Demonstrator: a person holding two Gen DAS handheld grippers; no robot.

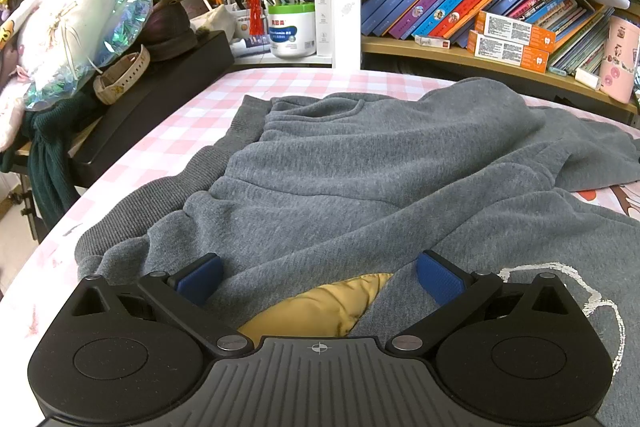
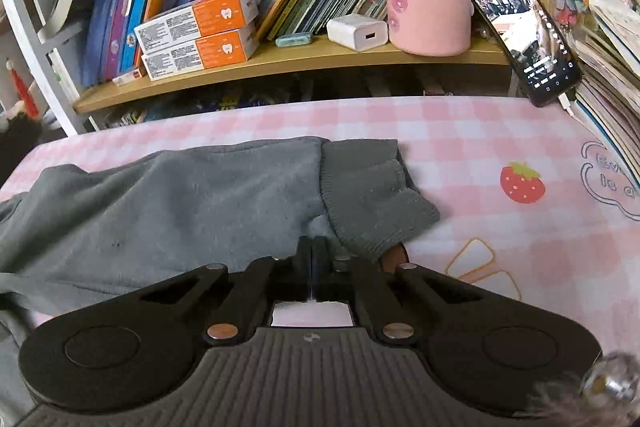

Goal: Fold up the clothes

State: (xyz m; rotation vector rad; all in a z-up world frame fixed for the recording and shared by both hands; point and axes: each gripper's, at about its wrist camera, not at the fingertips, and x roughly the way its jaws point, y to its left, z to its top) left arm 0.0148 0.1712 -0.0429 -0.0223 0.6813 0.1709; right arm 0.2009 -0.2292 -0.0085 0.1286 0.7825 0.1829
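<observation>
Grey sweatshirt (image 1: 360, 163) spread on pink-check tabletop (image 2: 480, 131), sleeve reaching toward bookshelf. Right tongs (image 2: 314, 259) pinched tight at sleeve edge beside ribbed cuff (image 2: 372, 195), likely to carry it inward. Left tongs (image 1: 318, 277) wide, straddling body fabric, gripping nothing.

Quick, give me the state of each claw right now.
Left claw: open, blue pads spread over the grey sweatshirt, gripping nothing.
Right claw: shut at the sleeve near its cuff; whether fabric is pinched cannot be told.

Grey sweatshirt (image 1: 360, 163), pink-and-white checked tablecloth (image 2: 460, 131)
</observation>
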